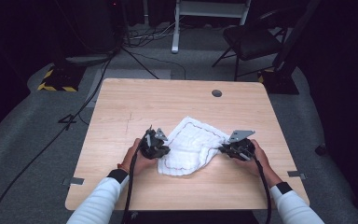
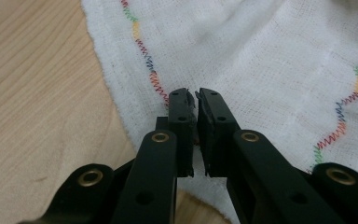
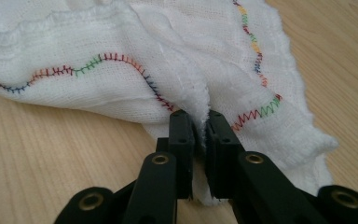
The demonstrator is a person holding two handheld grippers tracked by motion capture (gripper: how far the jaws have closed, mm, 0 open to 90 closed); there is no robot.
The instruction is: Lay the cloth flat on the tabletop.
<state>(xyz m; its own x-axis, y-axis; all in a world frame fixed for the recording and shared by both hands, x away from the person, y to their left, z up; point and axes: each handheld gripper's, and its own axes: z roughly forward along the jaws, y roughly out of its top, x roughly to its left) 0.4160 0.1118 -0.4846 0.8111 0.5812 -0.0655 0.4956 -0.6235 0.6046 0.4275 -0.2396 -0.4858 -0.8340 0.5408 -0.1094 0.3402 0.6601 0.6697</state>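
- The left gripper (image 2: pixel 193 95) has its jaws pressed together on the near-left edge of the white cloth (image 1: pixel 191 144), with a thin fold of fabric nipped between them close to the coloured zigzag stitching (image 2: pixel 147 60)
- The right gripper (image 3: pixel 196 116) pinches a bunched ridge of the same cloth at its right edge, jaws nearly together with the weave squeezed up between them
- The cloth lies rumpled in the middle of the bench (image 1: pixel 121 112), slightly nearer the person than the far edge, held at two opposite sides
- The step in hand looks like spreading or folding the cloth; to do it well, lift both sides evenly and draw them apart until the wrinkles go, without jerking
- The left grip sits very near the hem, so it could slip; keep steady tension, not a sharp pull
- The right grip holds several layers; expect them to come up together
- A hand (image 1: pixel 137 161) backs each gripper, and a chair (image 1: pixel 254 39) stands well beyond the bench
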